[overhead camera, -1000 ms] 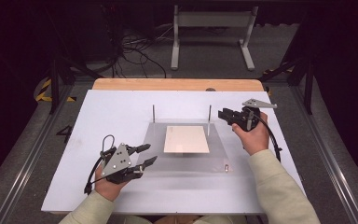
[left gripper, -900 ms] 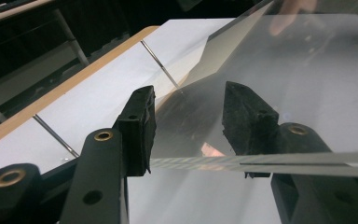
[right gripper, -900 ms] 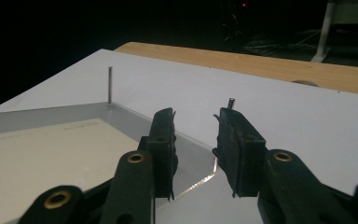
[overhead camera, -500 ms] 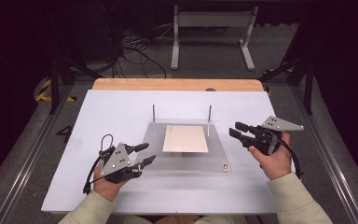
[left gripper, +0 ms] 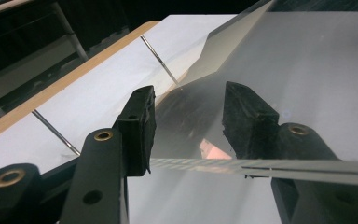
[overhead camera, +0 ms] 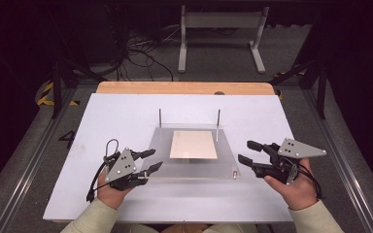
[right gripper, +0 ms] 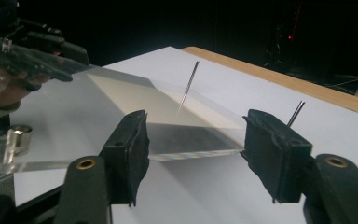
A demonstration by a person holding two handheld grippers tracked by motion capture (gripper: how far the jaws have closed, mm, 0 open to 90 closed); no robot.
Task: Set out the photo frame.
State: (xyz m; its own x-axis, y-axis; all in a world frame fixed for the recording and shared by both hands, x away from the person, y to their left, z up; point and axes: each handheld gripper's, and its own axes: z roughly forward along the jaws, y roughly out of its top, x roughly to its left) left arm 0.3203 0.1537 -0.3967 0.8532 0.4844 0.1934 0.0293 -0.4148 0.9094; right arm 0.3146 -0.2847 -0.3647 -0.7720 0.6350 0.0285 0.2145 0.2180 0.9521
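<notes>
A clear acrylic plate (overhead camera: 223,162) lies flat on the white table, with a beige sheet (overhead camera: 193,144) at its middle. Two thin metal rods (overhead camera: 160,118) (overhead camera: 218,118) stand upright at its far corners. My left gripper (overhead camera: 156,158) is open at the plate's left edge. In the left gripper view the plate's edge (left gripper: 191,163) runs across the gap of that gripper (left gripper: 189,107), and the pads stand apart from it. My right gripper (overhead camera: 244,151) is open just off the plate's right edge. Its jaws have just been opening, and the plate edge (right gripper: 193,153) shows in its gap (right gripper: 193,135), untouched.
A small metal cylinder (overhead camera: 233,173) stands on the plate's near right corner, also seen as a stud (right gripper: 18,135) in the right gripper view. A wooden strip (overhead camera: 184,88) borders the table's far edge. Beyond it are a white stand (overhead camera: 221,34) and cables on the dark floor.
The right hand has come from the plate's far right corner toward me, to its near right side, and its jaws have spread wider. The left hand has stayed put.
</notes>
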